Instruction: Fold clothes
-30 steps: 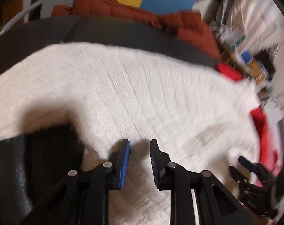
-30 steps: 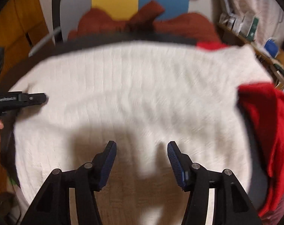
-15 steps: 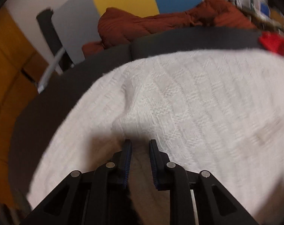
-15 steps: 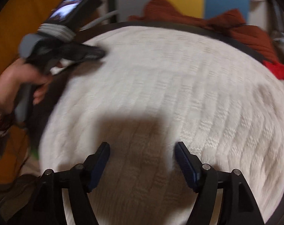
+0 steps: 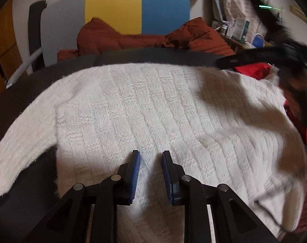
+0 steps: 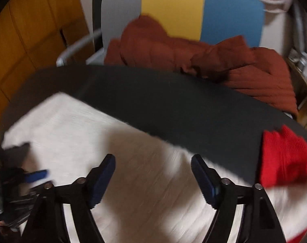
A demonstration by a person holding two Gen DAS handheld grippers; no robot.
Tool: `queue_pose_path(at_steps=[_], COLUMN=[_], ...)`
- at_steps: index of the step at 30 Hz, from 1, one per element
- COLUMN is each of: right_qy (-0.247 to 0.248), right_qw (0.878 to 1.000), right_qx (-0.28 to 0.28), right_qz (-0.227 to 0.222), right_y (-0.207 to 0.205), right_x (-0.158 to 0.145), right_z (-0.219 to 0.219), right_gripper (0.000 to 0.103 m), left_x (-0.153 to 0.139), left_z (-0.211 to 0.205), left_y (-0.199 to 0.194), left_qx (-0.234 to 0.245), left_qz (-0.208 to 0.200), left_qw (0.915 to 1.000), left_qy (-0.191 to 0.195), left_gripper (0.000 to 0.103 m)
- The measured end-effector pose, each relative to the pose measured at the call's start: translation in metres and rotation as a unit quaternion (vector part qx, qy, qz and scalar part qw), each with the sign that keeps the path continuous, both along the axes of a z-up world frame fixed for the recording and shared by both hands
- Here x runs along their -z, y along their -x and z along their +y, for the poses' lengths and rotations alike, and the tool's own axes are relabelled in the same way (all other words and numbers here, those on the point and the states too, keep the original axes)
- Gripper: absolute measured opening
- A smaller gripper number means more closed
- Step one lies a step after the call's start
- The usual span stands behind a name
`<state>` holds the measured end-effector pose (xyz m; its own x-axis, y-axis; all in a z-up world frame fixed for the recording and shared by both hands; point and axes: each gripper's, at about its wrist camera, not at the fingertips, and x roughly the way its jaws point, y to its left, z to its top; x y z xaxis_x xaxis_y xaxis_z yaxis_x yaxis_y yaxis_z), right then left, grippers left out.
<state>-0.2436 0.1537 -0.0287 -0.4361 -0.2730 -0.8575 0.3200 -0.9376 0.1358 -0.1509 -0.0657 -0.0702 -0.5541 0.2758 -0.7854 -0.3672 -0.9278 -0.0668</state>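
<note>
A white knit sweater [image 5: 153,111] lies spread on a dark table [image 5: 42,75], a sleeve folded along its left side. My left gripper [image 5: 150,158] hovers over its near part, jaws a little apart with knit between them; I cannot tell if it grips. The right gripper [image 5: 264,58] shows blurred at the far right of the left wrist view. In the right wrist view my right gripper [image 6: 153,162] is open wide and empty over the sweater [image 6: 133,172] near the bare table [image 6: 173,105]. The left gripper [image 6: 33,176] appears blurred at the left.
A red garment [image 6: 283,158] lies at the sweater's right edge, also in the left wrist view [image 5: 252,68]. A rust-brown jacket [image 5: 143,38] is heaped behind the table against a yellow and blue chair back [image 5: 137,8]. Cluttered shelves [image 5: 240,30] stand at the far right.
The left gripper has swung back to face the sweater's middle, jaws slightly wider. The right gripper has moved toward the far right edge, opened wider, and now faces bare table.
</note>
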Motion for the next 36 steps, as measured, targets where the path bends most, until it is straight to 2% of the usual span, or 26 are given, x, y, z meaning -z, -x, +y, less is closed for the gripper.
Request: queue_pose_path(at_steps=[2, 4, 6, 8, 10, 11, 13, 16, 18, 19, 22, 23, 24, 26, 27, 28, 29, 30, 31, 32, 34, 35, 36], right_qy=[-0.027, -0.054, -0.063, -0.071, -0.096, -0.104, -0.130, -0.151, -0.167, -0.175, -0.204, -0.213, -0.206, -0.133, -0.096, -0.045, 0.002, 0.028, 0.048, 0.067, 0.098, 0.102, 0.106], right_qw=[0.999, 0.996, 0.994, 0.995, 0.994, 0.991, 0.978, 0.956, 0.941, 0.936, 0.934, 0.935, 0.937, 0.964, 0.972, 0.980, 0.985, 0.987, 0.987, 0.986, 0.981, 0.982, 0.982], right_qx=[-0.019, -0.039, -0.058, -0.057, -0.042, -0.052, -0.086, -0.144, -0.184, -0.204, -0.238, -0.234, -0.220, -0.181, -0.165, -0.140, -0.100, -0.065, -0.032, -0.002, 0.051, 0.069, 0.086], right_qz=[-0.026, -0.051, -0.065, -0.032, 0.018, 0.060, 0.138, 0.207, 0.231, 0.227, 0.172, 0.159, 0.175, 0.145, 0.137, 0.134, 0.138, 0.141, 0.149, 0.156, 0.160, 0.144, 0.128], right_y=[0.025, 0.049, 0.064, 0.056, 0.043, 0.027, -0.013, -0.073, -0.121, -0.140, -0.179, -0.190, -0.197, -0.186, -0.179, -0.170, -0.152, -0.137, -0.117, -0.100, -0.059, -0.041, -0.023], right_x=[0.013, 0.026, 0.034, 0.021, 0.002, -0.012, -0.033, -0.041, -0.032, -0.022, 0.026, 0.041, 0.041, 0.026, 0.019, 0.007, -0.009, -0.020, -0.030, -0.041, -0.057, -0.058, -0.060], right_z=[-0.002, -0.004, -0.007, -0.012, -0.018, -0.025, -0.039, -0.055, -0.070, -0.072, -0.077, -0.076, -0.073, -0.059, -0.052, -0.042, -0.028, -0.017, -0.006, 0.003, 0.022, 0.027, 0.031], right_gripper=[0.084, 0.084, 0.062, 0.014, 0.010, 0.010, 0.009, 0.006, 0.006, 0.000, 0.000, 0.000, 0.000, 0.000, 0.001, 0.010, 0.027, 0.040, 0.065, 0.075, 0.078, 0.081, 0.083], left_x=[0.000, -0.001, -0.001, -0.002, -0.002, -0.002, -0.002, -0.003, -0.003, -0.003, -0.006, -0.008, -0.010, -0.016, -0.019, -0.022, -0.024, -0.024, -0.022, -0.020, -0.009, -0.004, -0.002], left_z=[-0.001, -0.007, -0.013, -0.017, -0.022, -0.024, -0.029, -0.036, -0.040, -0.042, -0.053, -0.058, -0.064, -0.070, -0.072, -0.073, -0.073, -0.069, -0.063, -0.057, -0.042, -0.034, -0.027], left_y=[-0.012, -0.014, -0.014, -0.016, -0.018, -0.019, -0.021, -0.024, -0.026, -0.027, -0.035, -0.038, -0.039, -0.036, -0.034, -0.030, -0.027, -0.025, -0.022, -0.023, -0.023, -0.024, -0.030], left_qx=[0.004, 0.001, -0.005, -0.015, -0.025, -0.031, -0.041, -0.056, -0.067, -0.072, -0.100, -0.109, -0.113, -0.118, -0.123, -0.125, -0.126, -0.126, -0.122, -0.115, -0.097, -0.088, -0.083], left_qz=[0.017, 0.009, 0.006, 0.007, 0.007, 0.008, 0.008, 0.009, 0.010, 0.010, 0.013, 0.011, 0.008, 0.008, 0.008, 0.004, 0.000, -0.004, -0.010, -0.016, -0.026, -0.030, -0.010], left_qw=[0.9998, 0.9996, 0.9991, 0.9985, 0.9976, 0.9970, 0.9957, 0.9933, 0.9914, 0.9904, 0.9865, 0.9846, 0.9829, 0.9823, 0.9820, 0.9807, 0.9793, 0.9787, 0.9791, 0.9807, 0.9857, 0.9883, 0.9912], left_qy=[-0.005, -0.026, -0.041, -0.053, -0.065, -0.071, -0.082, -0.100, -0.112, -0.118, -0.129, -0.136, -0.145, -0.145, -0.143, -0.151, -0.158, -0.162, -0.162, -0.157, -0.135, -0.121, -0.103], left_gripper=[0.023, 0.023, 0.023, 0.023, 0.023, 0.023, 0.023, 0.023, 0.023, 0.023, 0.023, 0.022, 0.022, 0.022, 0.022, 0.022, 0.022, 0.022, 0.022, 0.022, 0.022, 0.022, 0.023])
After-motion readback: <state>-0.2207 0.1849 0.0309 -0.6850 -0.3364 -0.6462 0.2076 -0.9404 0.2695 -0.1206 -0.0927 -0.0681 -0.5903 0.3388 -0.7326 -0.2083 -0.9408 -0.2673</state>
